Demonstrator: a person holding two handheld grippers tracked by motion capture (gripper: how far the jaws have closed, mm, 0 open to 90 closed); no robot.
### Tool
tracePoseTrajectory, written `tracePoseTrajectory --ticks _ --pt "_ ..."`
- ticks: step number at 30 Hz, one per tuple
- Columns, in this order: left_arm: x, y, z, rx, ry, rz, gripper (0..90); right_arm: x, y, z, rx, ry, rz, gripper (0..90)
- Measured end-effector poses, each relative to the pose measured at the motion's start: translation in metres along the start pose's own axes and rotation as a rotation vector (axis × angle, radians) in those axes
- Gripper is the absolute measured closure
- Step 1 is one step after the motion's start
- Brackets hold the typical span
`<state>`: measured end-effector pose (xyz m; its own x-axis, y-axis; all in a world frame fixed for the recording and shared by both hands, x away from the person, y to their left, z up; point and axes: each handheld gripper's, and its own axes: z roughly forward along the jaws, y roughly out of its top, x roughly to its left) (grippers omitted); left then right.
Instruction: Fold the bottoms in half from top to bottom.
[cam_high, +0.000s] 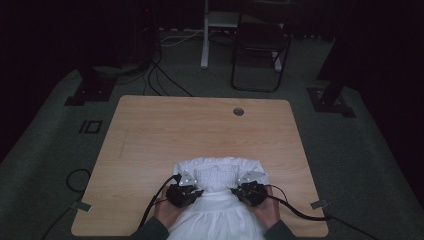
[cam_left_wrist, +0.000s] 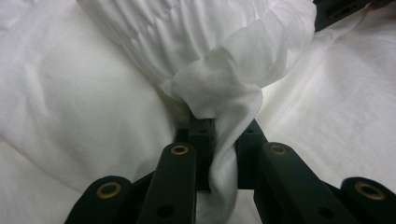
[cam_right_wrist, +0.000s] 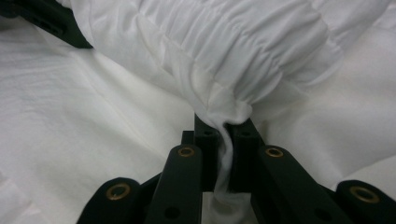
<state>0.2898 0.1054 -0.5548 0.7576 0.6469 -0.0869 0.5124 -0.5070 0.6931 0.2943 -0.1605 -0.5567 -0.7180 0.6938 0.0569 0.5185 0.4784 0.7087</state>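
Both pairs of black fingers are clamped on white cloth: in the left gripper view the left gripper (cam_left_wrist: 223, 140) has a twisted fold of the white garment (cam_left_wrist: 93, 121) pinched between its pads, the fabric running down through the narrow gap, and in the right gripper view the right gripper (cam_right_wrist: 225, 135) nips a thinner fold of the same garment (cam_right_wrist: 93, 135) in the same way. Just beyond each set of jaws lies the gathered, shirred band (cam_left_wrist: 187, 32) of the garment, bunched where the fold is drawn out of it. From the high view, the garment (cam_high: 220, 210) lies at the near edge of the wooden table (cam_high: 165, 130), spread from the shirred band (cam_high: 216, 175) toward the person, its lower part reaching past the table's near edge. The left gripper (cam_high: 186, 192) and right gripper (cam_high: 248, 190) sit at the two ends of that band, each in a hand entering from below, with black cables trailing outward across the tabletop.
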Motion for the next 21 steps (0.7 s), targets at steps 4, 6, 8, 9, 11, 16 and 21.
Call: tracePoseTrajectory --ticks 4,6,8,9,11,16,21 --pt "0.004 0.006 0.004 -0.003 0.019 -0.013 81.7 -0.006 0.004 0.005 -0.006 -0.008 -0.022 84.5" --pt "0.004 0.010 0.007 0.004 0.025 -0.035 81.4 -0.014 0.008 0.010 -0.016 -0.018 -0.047 84.5" --pt "0.004 0.014 0.010 0.006 0.039 -0.037 81.0 -0.024 0.015 0.015 -0.020 -0.017 -0.042 84.4" --pt "0.006 0.017 0.011 0.008 0.045 -0.033 80.9 -0.030 0.019 0.019 -0.022 -0.013 -0.033 84.4" --pt "0.012 0.022 0.015 0.009 0.063 -0.024 80.8 -0.041 0.028 0.027 -0.026 -0.009 -0.007 84.4" --pt "0.039 0.036 0.021 0.027 0.130 0.010 81.0 -0.049 0.045 0.041 -0.023 -0.026 0.028 84.3" --pt "0.074 0.055 0.028 0.066 0.183 0.025 81.0 -0.047 0.056 0.052 -0.032 -0.026 0.062 83.9"
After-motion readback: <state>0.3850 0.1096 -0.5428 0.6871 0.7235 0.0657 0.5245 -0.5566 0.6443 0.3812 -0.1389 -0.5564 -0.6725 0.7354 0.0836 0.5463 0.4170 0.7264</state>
